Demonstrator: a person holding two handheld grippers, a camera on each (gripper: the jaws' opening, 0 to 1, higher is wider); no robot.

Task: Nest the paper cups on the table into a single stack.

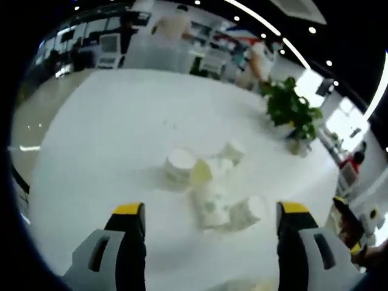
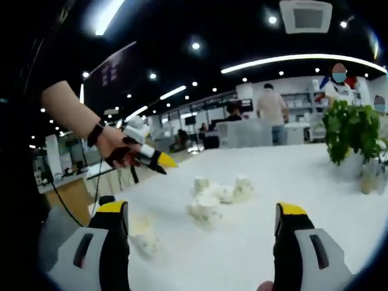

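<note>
Cups [image 1: 209,182] sit in a loose cluster mid-counter [image 1: 109,139], well in from every edge, none nested yet; some upright, a few tipped, axes blurred. Left gripper [image 1: 211,227] hovers over them, cluster just ahead between its fingers [image 1: 128,213], which stand wide apart and empty. Right gripper [image 2: 203,225] is lower and farther back, fingers likewise wide and empty, cups [image 2: 215,197] ahead, one more [image 2: 145,241] near its left finger. Left looks nearer. Plant [image 1: 292,110] by the far edge. No writing legible.
</note>
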